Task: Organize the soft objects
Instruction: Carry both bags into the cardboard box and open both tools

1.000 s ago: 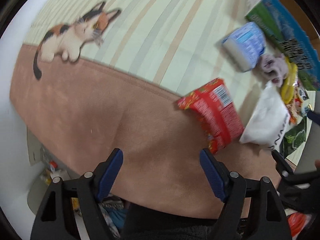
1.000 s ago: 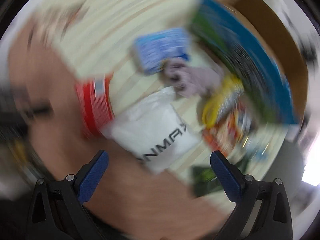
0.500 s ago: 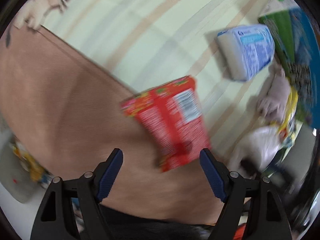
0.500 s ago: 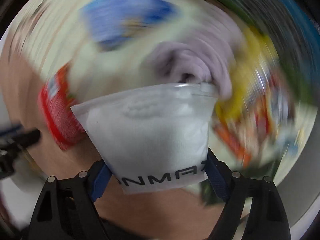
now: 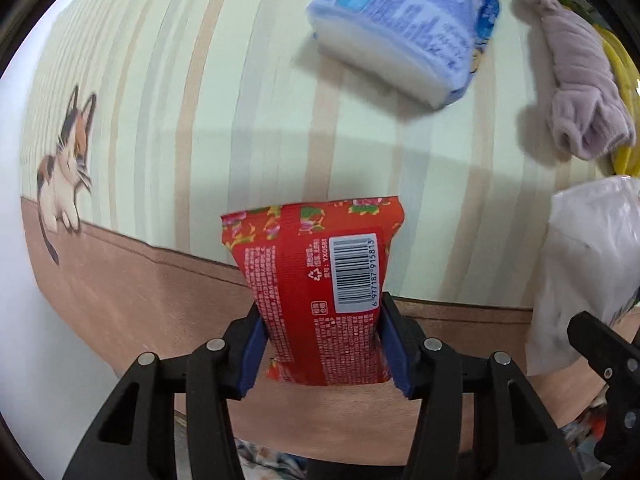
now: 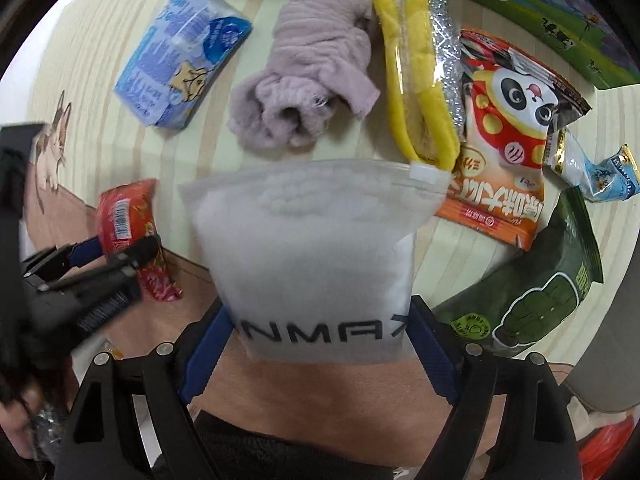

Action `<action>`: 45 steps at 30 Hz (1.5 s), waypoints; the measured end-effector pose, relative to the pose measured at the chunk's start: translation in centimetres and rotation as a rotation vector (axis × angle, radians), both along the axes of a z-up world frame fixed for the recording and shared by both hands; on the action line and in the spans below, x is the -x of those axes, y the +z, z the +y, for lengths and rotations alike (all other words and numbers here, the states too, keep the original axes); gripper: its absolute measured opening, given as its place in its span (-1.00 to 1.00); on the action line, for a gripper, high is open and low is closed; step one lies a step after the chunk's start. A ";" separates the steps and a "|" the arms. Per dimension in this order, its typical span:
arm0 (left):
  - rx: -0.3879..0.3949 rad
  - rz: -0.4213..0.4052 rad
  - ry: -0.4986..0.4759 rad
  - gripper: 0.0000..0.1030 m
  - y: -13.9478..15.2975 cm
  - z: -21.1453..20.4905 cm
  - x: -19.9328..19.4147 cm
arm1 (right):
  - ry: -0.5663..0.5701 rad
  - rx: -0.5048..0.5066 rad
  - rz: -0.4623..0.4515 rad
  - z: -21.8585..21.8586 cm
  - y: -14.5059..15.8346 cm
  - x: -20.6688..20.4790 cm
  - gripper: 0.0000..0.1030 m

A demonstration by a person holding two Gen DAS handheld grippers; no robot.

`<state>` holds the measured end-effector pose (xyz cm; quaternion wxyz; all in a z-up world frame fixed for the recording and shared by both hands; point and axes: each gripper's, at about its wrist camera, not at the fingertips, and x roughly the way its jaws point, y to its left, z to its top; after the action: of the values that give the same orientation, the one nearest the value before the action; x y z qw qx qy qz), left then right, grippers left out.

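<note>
The left gripper (image 5: 324, 344) is clamped on a red tissue pack (image 5: 320, 292), held by its lower part with the barcode facing up, above the brown edge of the striped mat (image 5: 200, 100). The right gripper (image 6: 320, 332) is closed on a white zip bag (image 6: 308, 256), pinched near its printed end. A blue tissue pack (image 6: 180, 56) and a lilac fleece cloth (image 6: 308, 84) are left lying beyond. Both grips sit low, so the soft packs could sag or be squeezed out, and a collision between the close-set grippers is judged possible.
</note>
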<state>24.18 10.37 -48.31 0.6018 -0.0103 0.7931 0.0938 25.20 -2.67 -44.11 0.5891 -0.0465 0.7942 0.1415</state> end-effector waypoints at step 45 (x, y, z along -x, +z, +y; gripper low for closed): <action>0.324 -0.432 -0.213 -0.21 22.3 -11.6 -28.9 | -0.419 -0.128 -0.408 -16.3 18.1 -26.7 0.42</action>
<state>53.06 -1.24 -25.98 0.7538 -0.0426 0.6478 -0.1023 51.93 -19.02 -26.01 0.7545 0.1283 0.6413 0.0542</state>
